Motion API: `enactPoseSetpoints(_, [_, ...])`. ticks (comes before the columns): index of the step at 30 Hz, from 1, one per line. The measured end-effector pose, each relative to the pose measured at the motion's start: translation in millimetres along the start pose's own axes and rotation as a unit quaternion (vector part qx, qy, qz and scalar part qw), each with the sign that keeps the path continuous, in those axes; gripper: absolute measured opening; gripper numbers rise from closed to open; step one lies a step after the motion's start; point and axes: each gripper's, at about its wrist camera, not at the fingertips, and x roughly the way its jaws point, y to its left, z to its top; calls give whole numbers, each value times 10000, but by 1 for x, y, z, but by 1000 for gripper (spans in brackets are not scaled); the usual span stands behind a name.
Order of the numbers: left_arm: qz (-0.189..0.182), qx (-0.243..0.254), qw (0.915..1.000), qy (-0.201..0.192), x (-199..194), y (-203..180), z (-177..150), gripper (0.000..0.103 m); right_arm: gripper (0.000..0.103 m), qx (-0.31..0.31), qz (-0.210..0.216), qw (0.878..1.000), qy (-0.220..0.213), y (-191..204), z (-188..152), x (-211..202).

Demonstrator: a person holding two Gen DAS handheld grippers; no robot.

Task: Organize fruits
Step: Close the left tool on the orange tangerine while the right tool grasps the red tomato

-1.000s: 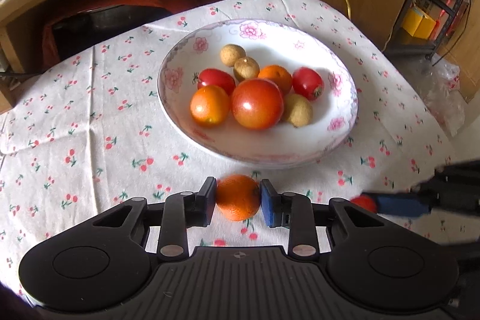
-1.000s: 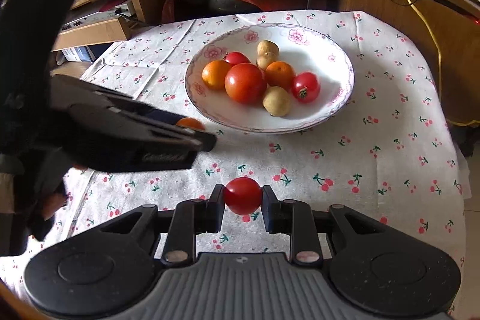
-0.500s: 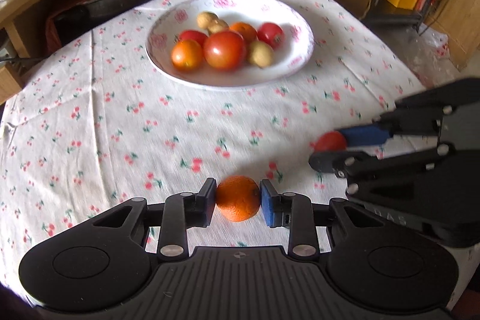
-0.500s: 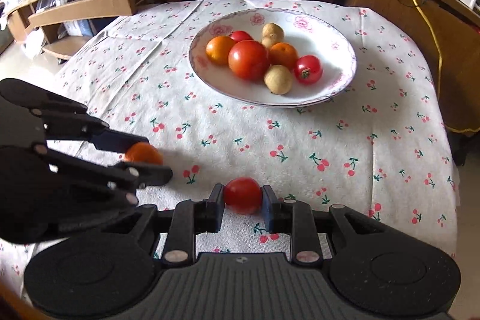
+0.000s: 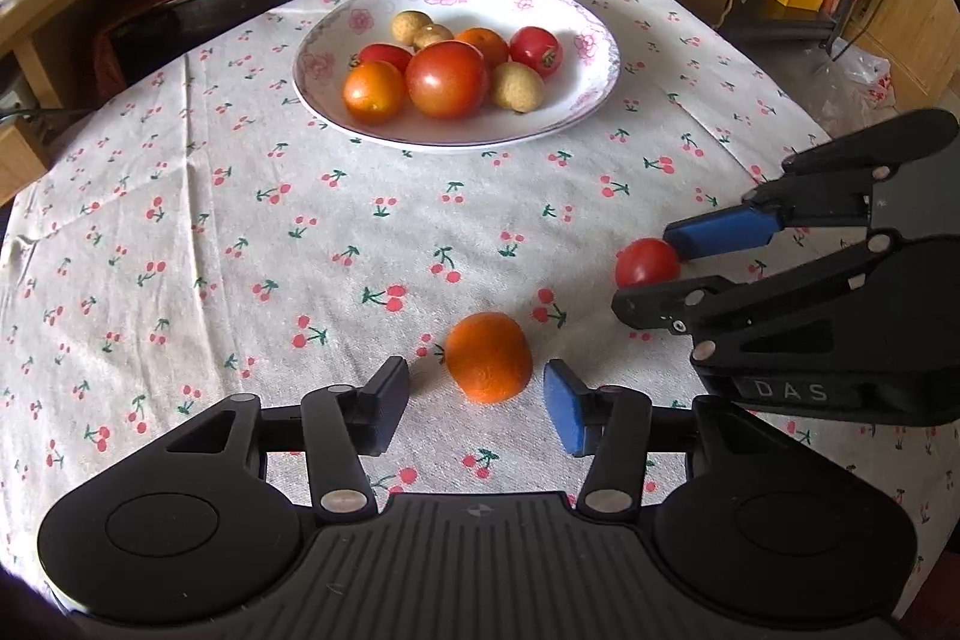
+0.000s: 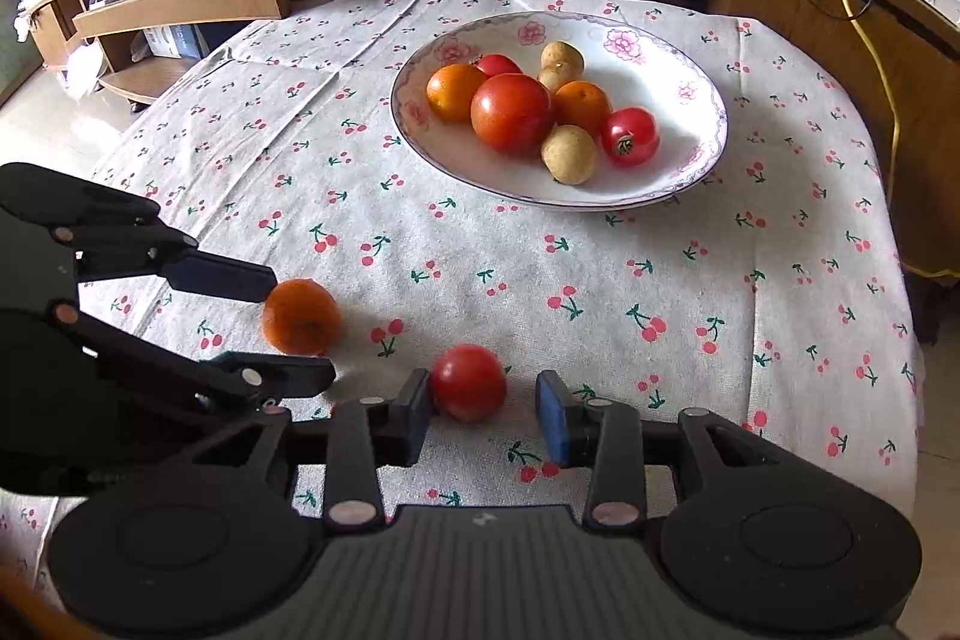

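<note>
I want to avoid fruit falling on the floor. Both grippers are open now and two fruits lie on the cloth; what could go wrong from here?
1. The orange and the small tomato are round and lie loose near the table's front edge; they might roll off.
2. The left gripper and right gripper are close together, so either may nudge the other's fruit while pulling back.

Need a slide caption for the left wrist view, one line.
Left tongs open around an orange on the cherry-print cloth; right tongs beside a tomato.
</note>
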Motion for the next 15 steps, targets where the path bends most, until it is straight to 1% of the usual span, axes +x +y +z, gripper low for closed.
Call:
enactPoseSetpoints(6, [-67,-4,10000,-41,-1,1,3,62,38,25,24,10000,-21,-2,-1,-1])
enactPoseSetpoints(9, [-98,-46,9999,-26,0,2,3,61,38,-5,3,10000,-53,0,-1,0])
enactPoseSetpoints(11, [-103,-64,9999,-22,0,2,3,59,38,0,-3,10000,-49,0,1,1])
enactPoseSetpoints(12, [-109,-74,9999,-14,0,2,4,53,36,1,-7,10000,-38,1,2,1])
enactPoseSetpoints(13, [-120,-74,9999,4,0,2,5,48,32,-9,7,10000,-27,1,2,1])
enactPoseSetpoints(15, [-213,-68,9997,50,0,1,6,46,28,-22,51,10000,4,3,3,1])
